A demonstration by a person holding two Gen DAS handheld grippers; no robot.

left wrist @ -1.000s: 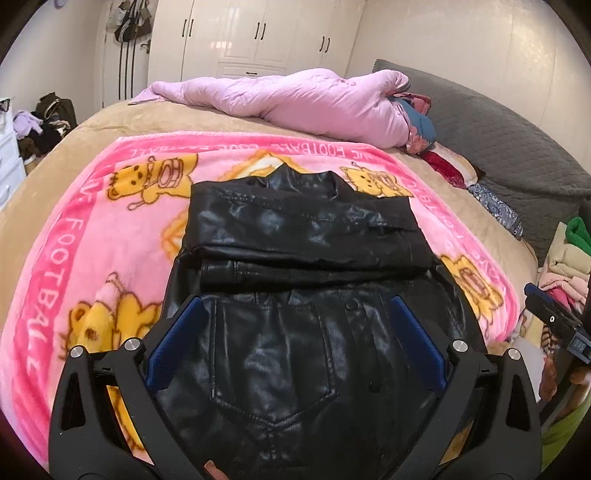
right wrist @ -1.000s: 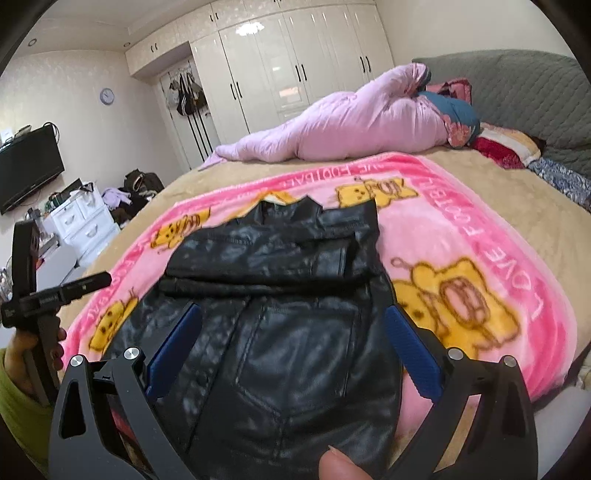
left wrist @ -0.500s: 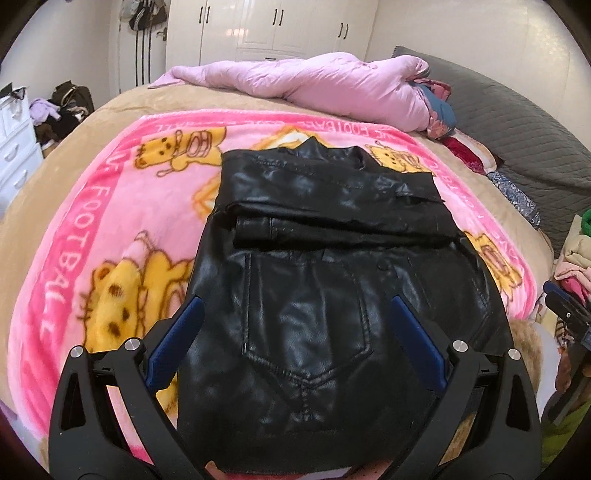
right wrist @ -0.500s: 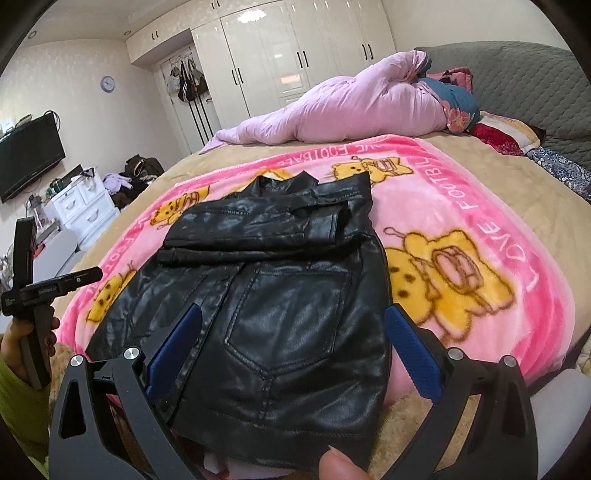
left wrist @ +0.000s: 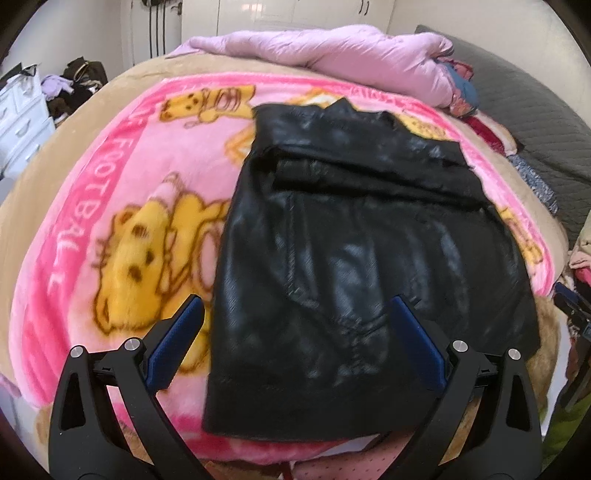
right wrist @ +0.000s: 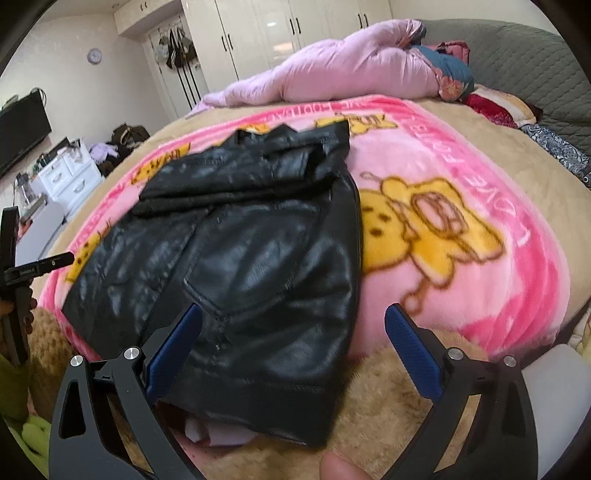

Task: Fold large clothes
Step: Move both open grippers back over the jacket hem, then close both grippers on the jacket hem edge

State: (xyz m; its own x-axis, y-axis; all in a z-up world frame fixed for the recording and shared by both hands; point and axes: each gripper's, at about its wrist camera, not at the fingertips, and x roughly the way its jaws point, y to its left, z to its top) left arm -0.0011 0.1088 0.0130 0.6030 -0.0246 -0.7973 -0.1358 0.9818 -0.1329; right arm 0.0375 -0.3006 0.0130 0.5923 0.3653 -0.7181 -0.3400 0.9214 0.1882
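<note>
A black leather jacket (left wrist: 354,251) lies flat on a pink cartoon blanket (left wrist: 122,206), its sleeves folded across the upper part. My left gripper (left wrist: 293,306) hangs open above the jacket's near left hem, holding nothing. In the right wrist view the same jacket (right wrist: 236,251) spreads toward me, its hem hanging over the bed edge. My right gripper (right wrist: 293,314) is open over the jacket's near right corner, empty. The left gripper (right wrist: 22,266) appears at the far left of that view, held in a hand.
A pink quilt (left wrist: 332,55) is bunched at the far side of the bed. The grey headboard (right wrist: 517,55) stands on the right. A white drawer unit (right wrist: 70,177) and a clothes pile sit on the floor at left. White wardrobes (right wrist: 295,22) line the back wall.
Both grippers have pulled back toward the near bed edge and risen, so the whole jacket and its hem now show. Both stayed open. The left view shifted left.
</note>
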